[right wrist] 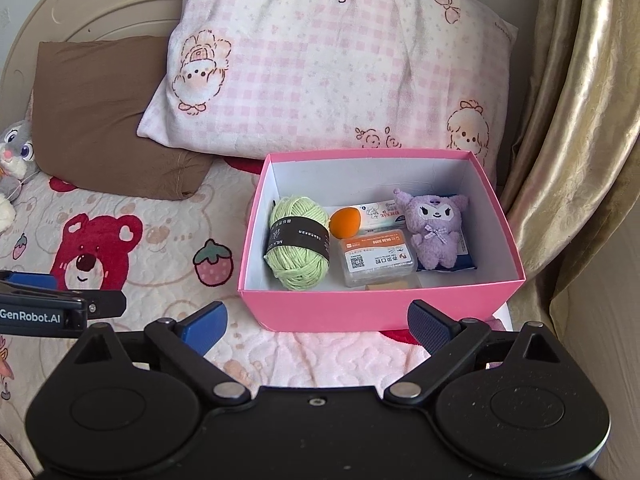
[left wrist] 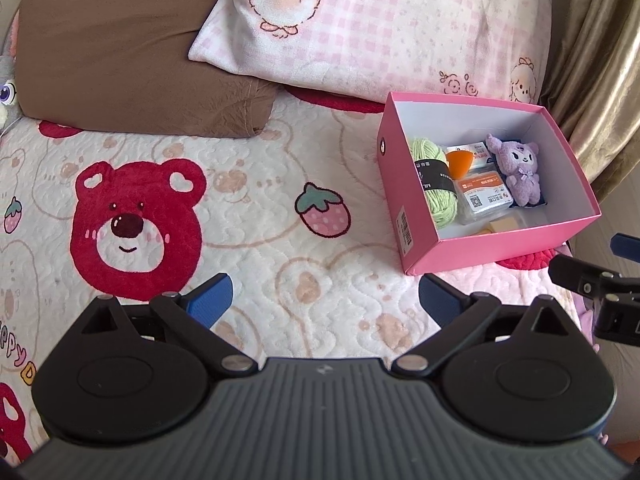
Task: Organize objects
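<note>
The pink box (right wrist: 316,312) looks like smooth matt cardboard. The green yarn (right wrist: 298,240) is fuzzy wool with a paper band. The purple toy (right wrist: 434,232) is plush, the bedspread (left wrist: 256,240) quilted fleece, the curtain (right wrist: 572,120) glossy.

A pink box (right wrist: 380,312) with no lid sits on the bed, white inside. In it, at 9 o'clock, lies a ball of light green yarn (right wrist: 298,244) with a black paper band around it. Next to it, near the middle, is a small orange egg shape (right wrist: 347,222). A clear pack with an orange label (right wrist: 376,262) lies flat toward 6 o'clock. A fluffy purple plush toy (right wrist: 434,230) lies on its back at 3 o'clock, face up.
</note>
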A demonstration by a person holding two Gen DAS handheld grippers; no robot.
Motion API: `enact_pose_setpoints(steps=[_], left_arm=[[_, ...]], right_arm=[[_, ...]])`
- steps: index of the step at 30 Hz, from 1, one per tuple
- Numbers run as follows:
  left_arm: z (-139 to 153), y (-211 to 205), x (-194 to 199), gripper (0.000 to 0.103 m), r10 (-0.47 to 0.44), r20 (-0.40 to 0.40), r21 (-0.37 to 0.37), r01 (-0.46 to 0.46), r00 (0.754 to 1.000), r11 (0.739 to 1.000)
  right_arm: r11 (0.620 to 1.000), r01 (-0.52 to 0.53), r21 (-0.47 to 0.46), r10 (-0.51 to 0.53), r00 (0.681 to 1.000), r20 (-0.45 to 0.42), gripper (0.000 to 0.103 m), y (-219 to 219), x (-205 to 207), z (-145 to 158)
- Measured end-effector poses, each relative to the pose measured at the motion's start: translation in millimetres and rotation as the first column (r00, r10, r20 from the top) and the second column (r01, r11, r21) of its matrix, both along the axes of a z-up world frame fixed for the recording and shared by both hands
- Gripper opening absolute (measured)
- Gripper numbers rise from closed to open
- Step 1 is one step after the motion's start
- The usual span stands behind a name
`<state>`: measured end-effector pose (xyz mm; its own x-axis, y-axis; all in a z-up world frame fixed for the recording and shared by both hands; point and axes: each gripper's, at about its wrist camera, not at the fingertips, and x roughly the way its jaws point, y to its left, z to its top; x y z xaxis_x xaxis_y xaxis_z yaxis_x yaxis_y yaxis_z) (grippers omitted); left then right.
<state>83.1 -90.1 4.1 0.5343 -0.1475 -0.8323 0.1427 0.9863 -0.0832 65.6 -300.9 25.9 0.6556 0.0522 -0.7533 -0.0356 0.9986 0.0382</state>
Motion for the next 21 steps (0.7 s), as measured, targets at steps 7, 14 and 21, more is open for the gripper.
enact_pose_setpoints(steps=[7,14,21], left_arm=[[-2.2,1.3,-6.1,0.101,0.011,-0.022,0.021,-0.01,1.0,1.0],[-3.3,9.5,-3.5,0.101,0.041,-0.036,0.01,-0.04,0.999,0.999],[-3.4,12.9,-3.0,0.101,0.047,-0.06,0.026,-0.046,0.997,0.999]], right_arm=[[0.999,-0.016,-0.031,0.016,1.0,0.006,0.098,3.4,-4.3,-1.0],[1.0,-0.013,-0.026,0.013,1.0,-0.016,0.098,3.1,-3.4,-3.9],[0.999,-0.012,-0.034,0.011,0.999,-0.03,0.098,6.0,-3.7,-4.2]])
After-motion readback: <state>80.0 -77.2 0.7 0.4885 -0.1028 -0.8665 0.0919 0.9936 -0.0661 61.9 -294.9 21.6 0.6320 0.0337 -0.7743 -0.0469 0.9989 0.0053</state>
